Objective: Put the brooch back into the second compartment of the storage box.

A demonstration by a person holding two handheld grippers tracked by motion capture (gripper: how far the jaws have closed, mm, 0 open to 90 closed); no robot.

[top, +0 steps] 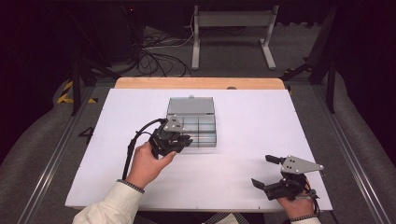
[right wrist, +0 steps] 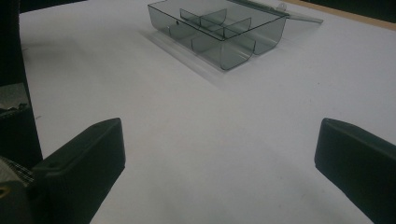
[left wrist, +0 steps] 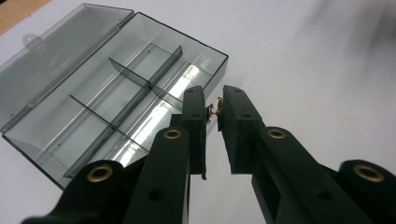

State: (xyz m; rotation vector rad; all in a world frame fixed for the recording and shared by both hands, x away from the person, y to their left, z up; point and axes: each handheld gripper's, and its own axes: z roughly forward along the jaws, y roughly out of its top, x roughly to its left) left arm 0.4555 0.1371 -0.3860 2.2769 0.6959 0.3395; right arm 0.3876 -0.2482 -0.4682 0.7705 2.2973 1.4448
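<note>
Left gripper (top: 186, 140) clenched on a tiny brownish item (left wrist: 214, 112), pinched right at the jaw tips; too small to identify. It hangs over the near edge of the clear compartment box (top: 198, 128), tips just above the near-right corner cell as seen in the left gripper view. Box lid (top: 190, 106) lies flat open on the far side, dividers visible, cells look bare. Box sits mid-table on the white table (top: 243, 112). Right gripper (top: 267, 171) released, jaws spread wide, nothing between them, low over the table near the front right edge, well apart from the box.
</note>
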